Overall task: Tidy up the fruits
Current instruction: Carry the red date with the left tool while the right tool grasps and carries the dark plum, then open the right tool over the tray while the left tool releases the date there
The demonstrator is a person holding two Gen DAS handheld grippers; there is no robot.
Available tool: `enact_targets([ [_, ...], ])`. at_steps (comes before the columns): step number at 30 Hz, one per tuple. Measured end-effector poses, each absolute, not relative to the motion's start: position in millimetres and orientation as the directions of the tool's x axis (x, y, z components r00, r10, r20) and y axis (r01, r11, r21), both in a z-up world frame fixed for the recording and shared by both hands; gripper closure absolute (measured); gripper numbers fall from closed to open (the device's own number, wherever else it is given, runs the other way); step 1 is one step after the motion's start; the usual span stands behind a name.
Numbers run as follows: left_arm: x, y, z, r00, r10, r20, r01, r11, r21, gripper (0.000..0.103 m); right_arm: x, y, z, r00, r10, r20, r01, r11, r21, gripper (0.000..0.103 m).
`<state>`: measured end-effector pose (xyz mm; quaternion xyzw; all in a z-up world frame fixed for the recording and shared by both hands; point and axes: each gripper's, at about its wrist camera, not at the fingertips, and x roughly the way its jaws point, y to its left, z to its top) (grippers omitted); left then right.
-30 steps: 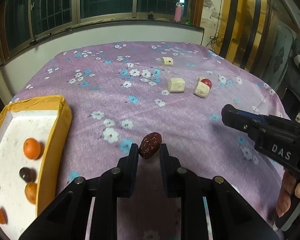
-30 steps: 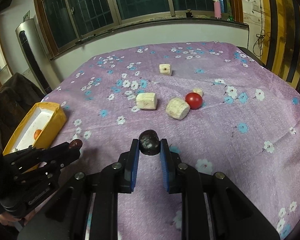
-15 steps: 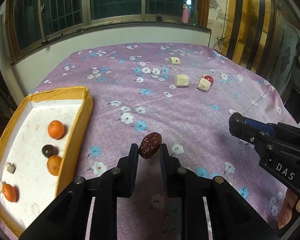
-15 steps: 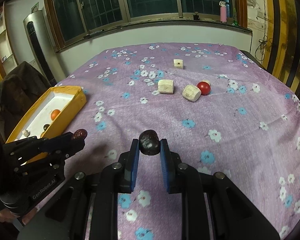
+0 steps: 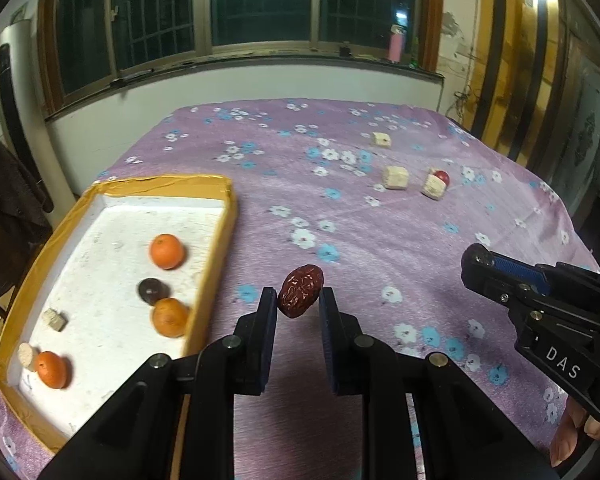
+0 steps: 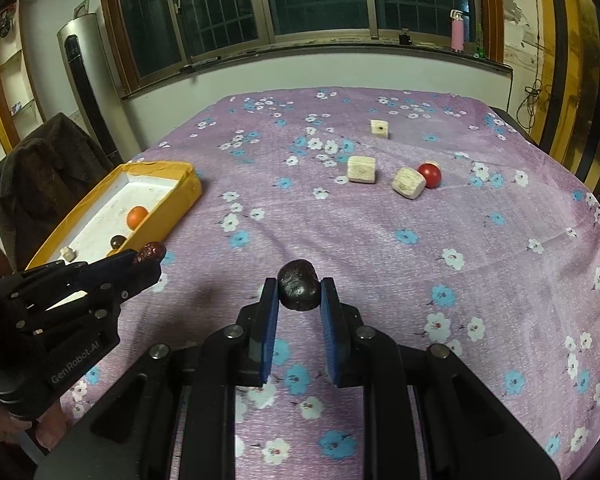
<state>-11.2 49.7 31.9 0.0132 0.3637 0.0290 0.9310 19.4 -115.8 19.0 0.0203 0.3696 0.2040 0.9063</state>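
My left gripper is shut on a wrinkled red date, held above the purple cloth just right of the yellow box. The box holds three oranges, a dark round fruit and pale chunks. My right gripper is shut on a dark round fruit over the cloth's near middle. The left gripper with its date shows at the left of the right wrist view, near the yellow box. The right gripper's fingers show in the left wrist view.
Far on the floral tablecloth lie a red ball-like fruit and three pale chunks. A dark coat on a chair stands left of the table. The window wall runs behind, with a pink bottle on the sill.
Both grippers have pulled back and drifted left with their fruits still held. The yellow box has come further into the left wrist view; the far fruits look smaller.
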Motion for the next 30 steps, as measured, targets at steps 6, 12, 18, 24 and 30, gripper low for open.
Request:
enact_targets([
  [6,-22,76,39,0.739,0.118,-0.663,-0.114,0.992,0.049,0.083,16,-99,27,0.639,0.412,-0.649,-0.393,0.901,0.184,0.081],
  [12,-30,111,40,0.727,0.171,-0.665,-0.192,0.981,0.043,0.083,13,-71,33,0.622,0.454,-0.638,-0.447,0.875,0.186,0.081],
  [18,-38,147,38,0.709,0.223,-0.67,-0.269,0.962,0.035,0.083,11,-33,38,0.591,0.502,-0.631,-0.514,0.838,0.185,0.081],
  [24,-41,182,31,0.673,0.277,-0.686,-0.353,0.935,0.031,0.083,10,11,41,0.557,0.54,-0.63,-0.574,0.799,0.177,0.081],
  [30,-43,208,26,0.647,0.304,-0.699,-0.407,0.913,0.021,0.083,15,50,42,0.525,0.57,-0.632,-0.622,0.764,0.172,0.08],
])
